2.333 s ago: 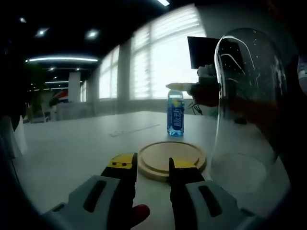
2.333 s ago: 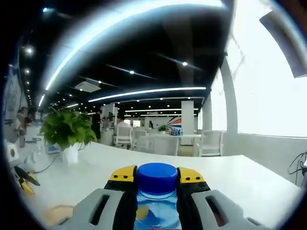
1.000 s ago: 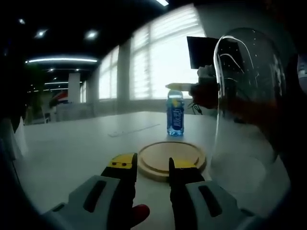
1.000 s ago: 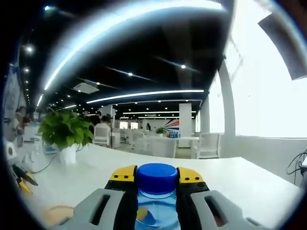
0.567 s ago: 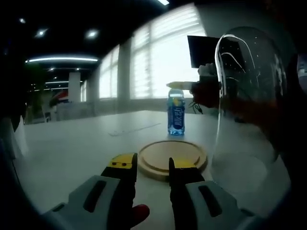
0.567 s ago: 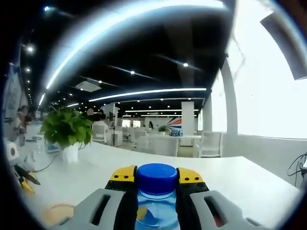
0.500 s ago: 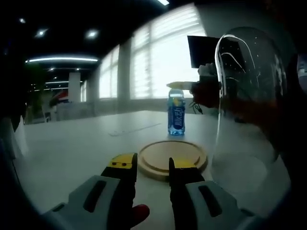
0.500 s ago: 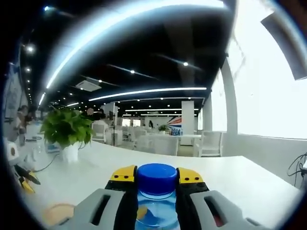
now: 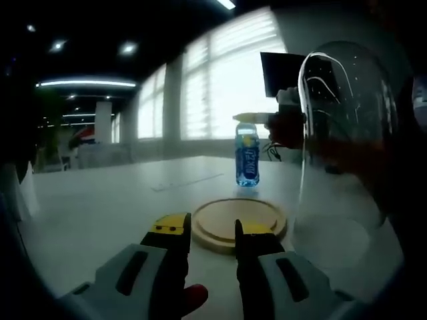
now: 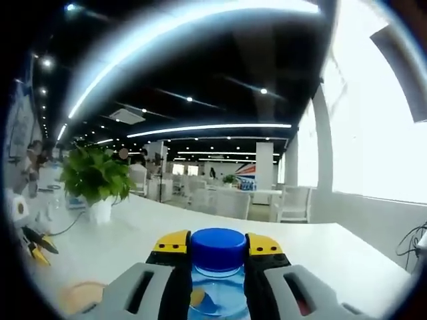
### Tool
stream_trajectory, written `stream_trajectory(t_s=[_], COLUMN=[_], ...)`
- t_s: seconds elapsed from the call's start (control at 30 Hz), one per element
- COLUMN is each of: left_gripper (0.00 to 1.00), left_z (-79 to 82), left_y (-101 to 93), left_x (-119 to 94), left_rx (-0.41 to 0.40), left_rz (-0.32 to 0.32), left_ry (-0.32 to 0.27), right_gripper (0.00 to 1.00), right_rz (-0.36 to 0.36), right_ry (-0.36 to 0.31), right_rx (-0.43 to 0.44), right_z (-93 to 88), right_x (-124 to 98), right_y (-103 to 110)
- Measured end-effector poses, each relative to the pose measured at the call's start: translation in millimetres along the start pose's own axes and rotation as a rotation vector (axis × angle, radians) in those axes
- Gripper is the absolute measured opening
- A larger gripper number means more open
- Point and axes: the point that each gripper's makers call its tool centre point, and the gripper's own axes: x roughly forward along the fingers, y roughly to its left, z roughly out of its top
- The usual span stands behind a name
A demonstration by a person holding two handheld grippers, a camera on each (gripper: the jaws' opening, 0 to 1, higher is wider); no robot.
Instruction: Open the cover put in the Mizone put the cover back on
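Right hand-held gripper [image 10: 218, 257] clamps the Mizone bottle [image 9: 247, 159] by its blue cap [image 10: 218, 249], aloft beyond the wooden base [image 9: 239, 220]. Left hand-held gripper [image 9: 212, 235] empty, jaws apart. Risk: the neck grip lets the bottle swing and topple on landing, or knock the glass dome [image 9: 345, 133].

We see a blue-labelled clear plastic Mizone bottle [image 9: 247, 157] with a deep blue screw cap [image 10: 218, 247]. The round wooden base [image 9: 241, 222] is pale tan. The tall glass dome cover [image 9: 342, 143] is colourless (only thin white glints). Both grippers, left [image 9: 212, 237] and right [image 10: 218, 252], are grey with black jaws and yellow tips. The table [image 9: 107, 200] is white, the potted plant [image 10: 97, 181] green in a white pot.
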Motion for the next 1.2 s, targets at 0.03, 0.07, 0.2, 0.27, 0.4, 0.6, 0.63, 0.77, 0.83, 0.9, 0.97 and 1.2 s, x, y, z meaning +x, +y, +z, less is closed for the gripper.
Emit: stream_trajectory(t_s=[0.03,0.07,0.2,0.27,0.4,0.6,0.63,0.77,0.83,0.9,0.97,1.2], left_gripper=[0.2,0.2,0.2,0.2,0.2,0.2,0.2,0.2,0.2,0.2,0.2,0.22], left_z=[-0.3,-0.4,1.6,3.3,4.6,5.4,5.6,6.3,6.1,5.9,5.3,4.0], left_y=[0.3,0.4,1.6,1.3,3.9,4.7,4.6,5.5,6.1,5.9,5.5,5.4], left_x=[0.0,-0.2,-1.4,-2.2,-2.8,-3.0,-3.0,-3.2,-3.2,-3.1,-2.9,-4.3], left_rx=[0.001,0.003,0.0,-0.006,-0.007,-0.003,-0.003,-0.006,-0.005,-0.004,-0.005,-0.004], left_rz=[0.001,0.001,0.003,-0.004,0.006,0.008,0.008,0.01,0.011,0.009,0.006,-0.004], left_ry=[0.002,0.002,-0.003,-0.009,-0.013,-0.014,-0.015,-0.017,-0.016,-0.016,-0.015,-0.005], right_gripper=[0.23,0.23,0.23,0.23,0.23,0.23,0.23,0.23,0.23,0.23,0.23,0.23], right_rz=[0.001,0.001,0.019,0.027,0.054,0.1,0.105,0.134,0.144,0.156,0.166,0.198], right_ry=[-0.001,0.002,0.007,0.006,-0.001,-0.024,-0.025,-0.027,-0.024,-0.019,-0.016,-0.015], right_rx=[0.006,0.014,0.01,0.0,-0.002,0.007,0.007,-0.001,-0.008,-0.007,0.001,0.002], right_z=[1.9,2.4,4.1,6.0,12.3,25.8,27.5,31.2,31.4,30.9,30.5,33.9], right_x=[0.3,0.8,-0.3,-1.1,-1.0,-1.1,-0.9,0.5,0.7,0.9,1.3,3.1], right_y=[0.2,0.2,6.1,11.0,20.4,37.5,39.7,50.1,54.4,58.0,60.4,73.7])
